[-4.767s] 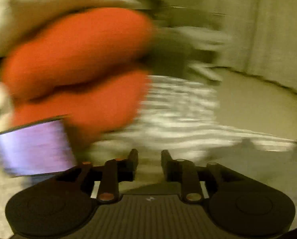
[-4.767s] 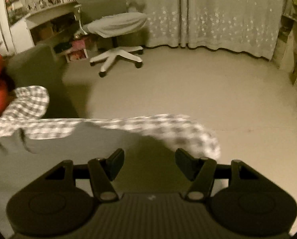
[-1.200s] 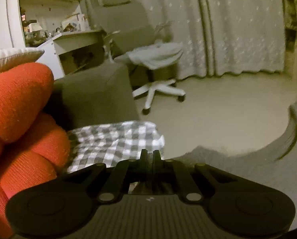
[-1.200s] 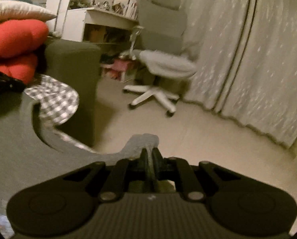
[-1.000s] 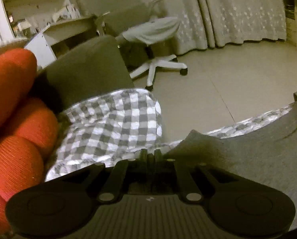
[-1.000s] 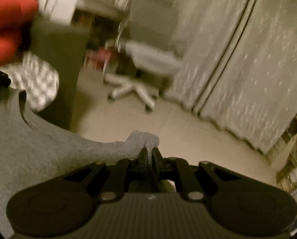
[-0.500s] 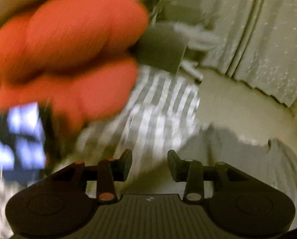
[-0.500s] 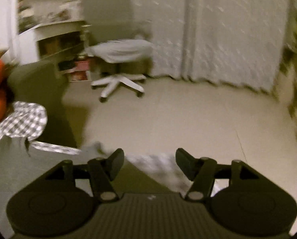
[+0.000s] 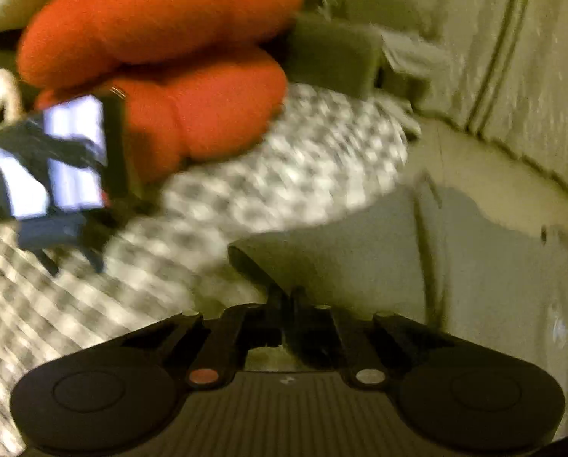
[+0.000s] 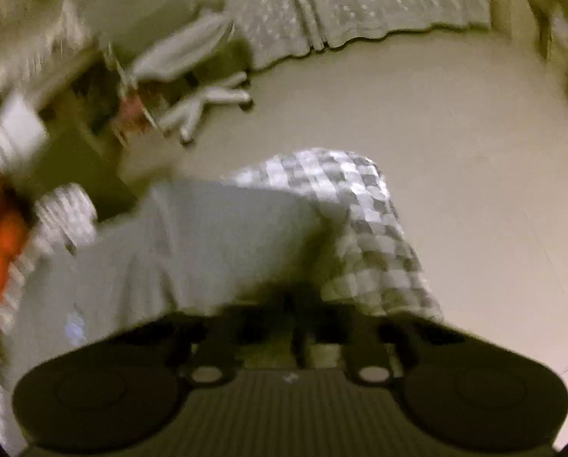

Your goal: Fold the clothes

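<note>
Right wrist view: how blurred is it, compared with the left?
Right wrist view: heavy motion smear; the chair and even the claw are soft. Left wrist view: cushion and checked cloth smeared, claw sharper. Both dim, yellow-tinted, fisheye-bent.

A home's living room is showing here. Long curtains (image 10: 360,3) are hanging to the floor (image 10: 455,144); a swivel chair (image 10: 192,72) is standing nearby.

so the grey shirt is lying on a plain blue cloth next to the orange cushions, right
Not quite. The grey shirt lies on a checked grey-and-white cloth, not a plain blue one; the right wrist view shows it. The orange cushions are beside it, as you say.
</note>
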The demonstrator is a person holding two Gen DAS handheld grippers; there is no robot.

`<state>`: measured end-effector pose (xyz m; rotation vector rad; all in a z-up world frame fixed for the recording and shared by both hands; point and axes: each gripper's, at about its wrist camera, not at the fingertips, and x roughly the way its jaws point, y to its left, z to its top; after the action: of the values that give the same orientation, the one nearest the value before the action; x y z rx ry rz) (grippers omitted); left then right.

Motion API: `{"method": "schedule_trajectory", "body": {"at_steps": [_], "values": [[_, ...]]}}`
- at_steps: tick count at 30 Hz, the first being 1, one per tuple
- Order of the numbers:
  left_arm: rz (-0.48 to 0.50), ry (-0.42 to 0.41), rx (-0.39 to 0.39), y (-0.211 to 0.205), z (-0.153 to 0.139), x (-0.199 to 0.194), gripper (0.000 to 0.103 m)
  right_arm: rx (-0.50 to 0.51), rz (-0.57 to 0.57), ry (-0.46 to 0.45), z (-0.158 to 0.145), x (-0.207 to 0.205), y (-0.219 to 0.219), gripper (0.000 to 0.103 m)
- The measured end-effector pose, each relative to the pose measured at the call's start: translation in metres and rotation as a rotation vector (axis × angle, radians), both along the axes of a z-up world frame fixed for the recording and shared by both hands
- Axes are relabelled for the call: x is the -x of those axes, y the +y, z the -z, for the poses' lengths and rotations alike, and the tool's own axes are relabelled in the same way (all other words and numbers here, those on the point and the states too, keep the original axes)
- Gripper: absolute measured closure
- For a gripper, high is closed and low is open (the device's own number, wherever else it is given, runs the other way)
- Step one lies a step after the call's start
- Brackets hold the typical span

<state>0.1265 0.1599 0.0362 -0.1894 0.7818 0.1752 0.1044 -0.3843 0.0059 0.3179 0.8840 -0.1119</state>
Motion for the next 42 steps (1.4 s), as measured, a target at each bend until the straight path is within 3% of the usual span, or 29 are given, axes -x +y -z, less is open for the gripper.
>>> {"method": "schedule_trajectory", "body": {"at_steps": [2,5,11,14,16,17,20,22,26,27,28,30,32,33,38,42], "values": [[-0.021,-0.037,0.002,0.016,-0.008,0.004,0.099,0.093,0.020,-0.050,-0.014,0.001,0.005,0.098],[-0.043,-0.006,0.012,0.031,0.002,0.004,0.099,0.126,0.045,-0.147,-0.038,0.008,-0.004,0.098],[-0.056,-0.026,-0.016,0.033,0.013,-0.002,0.098,0.265,0.070,-0.006,0.004,-0.011,-0.004,0.098],[-0.083,-0.048,-0.016,0.031,0.004,0.003,0.097,0.322,0.131,-0.015,0.010,-0.015,-0.011,0.099],[-0.077,-0.044,-0.007,0.028,-0.002,0.009,0.077,0.313,0.158,-0.042,0.006,-0.012,-0.017,0.099],[-0.072,-0.047,-0.013,0.024,-0.006,0.014,0.073,0.270,0.155,-0.055,0.002,-0.010,-0.021,0.099],[-0.035,-0.071,-0.042,0.009,-0.017,0.031,0.066,0.206,0.102,-0.070,-0.006,-0.001,-0.021,0.085],[0.018,-0.094,-0.061,-0.005,-0.021,0.042,0.057,0.212,0.063,-0.075,-0.011,0.006,-0.014,0.060],[0.069,-0.048,-0.083,-0.025,-0.003,0.041,0.056,0.096,-0.011,-0.090,-0.021,0.017,0.001,0.051],[0.085,-0.026,-0.097,-0.028,0.004,0.037,0.063,0.069,-0.018,-0.084,-0.021,0.018,0.003,0.050],[0.098,-0.003,-0.110,-0.030,0.012,0.034,0.090,0.056,-0.024,-0.072,-0.020,0.017,0.009,0.050],[0.085,0.021,-0.084,-0.025,0.020,0.031,0.096,0.056,-0.039,-0.044,-0.014,0.016,0.022,0.054],[0.063,0.002,-0.038,-0.014,0.014,0.034,0.098,0.142,-0.043,-0.006,-0.005,0.011,0.033,0.087],[0.051,-0.006,-0.020,-0.009,0.011,0.035,0.099,0.153,-0.037,-0.009,-0.006,0.011,0.034,0.094],[0.035,-0.013,0.003,0.009,0.014,0.040,0.099,0.156,0.022,-0.072,-0.020,0.014,0.024,0.096],[0.032,-0.014,-0.004,0.012,0.018,0.043,0.096,0.223,0.010,-0.011,-0.004,0.010,0.022,0.096]]}}
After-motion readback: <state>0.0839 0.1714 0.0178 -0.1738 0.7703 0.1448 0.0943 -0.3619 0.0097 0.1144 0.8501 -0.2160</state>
